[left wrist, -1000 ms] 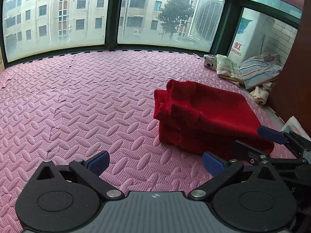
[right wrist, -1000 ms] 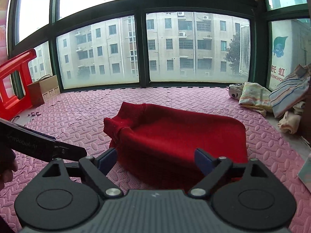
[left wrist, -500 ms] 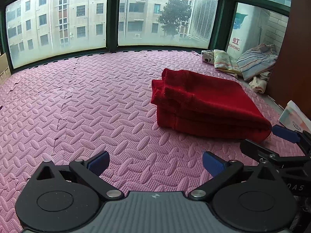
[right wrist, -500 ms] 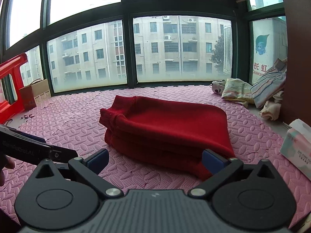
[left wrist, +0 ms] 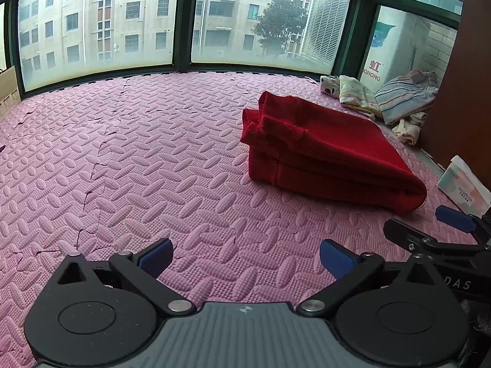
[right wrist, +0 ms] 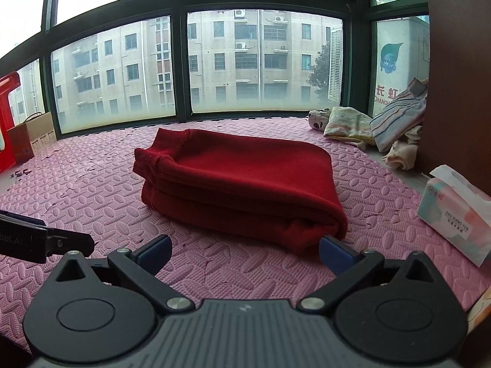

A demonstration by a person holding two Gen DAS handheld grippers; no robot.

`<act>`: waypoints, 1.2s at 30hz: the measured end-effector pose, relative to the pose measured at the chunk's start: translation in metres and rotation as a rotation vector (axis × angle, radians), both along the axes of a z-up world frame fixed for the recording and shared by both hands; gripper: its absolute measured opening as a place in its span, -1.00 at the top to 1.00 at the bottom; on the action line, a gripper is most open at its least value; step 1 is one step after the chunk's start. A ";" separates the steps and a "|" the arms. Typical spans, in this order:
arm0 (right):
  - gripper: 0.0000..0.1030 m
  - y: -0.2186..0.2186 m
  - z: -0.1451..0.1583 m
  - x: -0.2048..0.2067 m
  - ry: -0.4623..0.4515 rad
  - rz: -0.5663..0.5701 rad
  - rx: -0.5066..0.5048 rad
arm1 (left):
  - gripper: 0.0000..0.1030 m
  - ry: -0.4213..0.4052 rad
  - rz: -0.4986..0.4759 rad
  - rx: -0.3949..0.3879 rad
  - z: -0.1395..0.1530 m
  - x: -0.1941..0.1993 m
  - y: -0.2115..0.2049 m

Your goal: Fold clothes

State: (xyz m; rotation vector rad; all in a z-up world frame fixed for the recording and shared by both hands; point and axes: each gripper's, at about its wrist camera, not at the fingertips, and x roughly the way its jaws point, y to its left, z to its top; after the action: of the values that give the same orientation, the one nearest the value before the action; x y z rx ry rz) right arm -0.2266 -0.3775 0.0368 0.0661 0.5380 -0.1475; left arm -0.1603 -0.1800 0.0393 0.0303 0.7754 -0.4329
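Nearest the left wrist camera, the left gripper (left wrist: 245,253) is hovering over the pink foam mat (left wrist: 153,168) with its blue-padded fingers spread wide and nothing between them. The right gripper (right wrist: 245,250) is likewise sitting with its fingers spread apart and empty, just in front of the near folded edge of the red sweater (right wrist: 242,181). In the left wrist view the right gripper is showing at the lower right edge, short of the sweater and not touching it.

The red sweater is lying folded in a thick stack on the mat, ribbed cuff and hem facing left, rounded fold to the right. A tissue pack (right wrist: 457,214) is resting near its right end, beside a brown cabinet side (right wrist: 457,76).

Farther back, a pile of striped and pale clothes (right wrist: 396,122) is sitting in the right corner. At far left, a brown paper bag (right wrist: 40,132) is standing by the window (right wrist: 264,61).
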 end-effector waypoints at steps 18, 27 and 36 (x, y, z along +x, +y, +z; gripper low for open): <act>-1.00 -0.004 -0.009 -0.006 0.049 -0.019 -0.003 | -1.00 0.015 0.002 0.097 -0.009 -0.008 -0.016; -1.00 -0.005 -0.010 -0.006 0.056 -0.025 0.004 | -1.00 -0.004 -0.020 0.103 -0.008 -0.012 -0.023; -1.00 -0.005 -0.012 -0.008 0.061 -0.030 0.008 | -1.00 -0.002 -0.039 0.097 -0.010 -0.014 -0.026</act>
State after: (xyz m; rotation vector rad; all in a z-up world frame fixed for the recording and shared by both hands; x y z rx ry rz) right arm -0.2351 -0.3827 0.0251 0.0778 0.5985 -0.1769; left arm -0.1747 -0.2063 0.0290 0.1365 0.7942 -0.4315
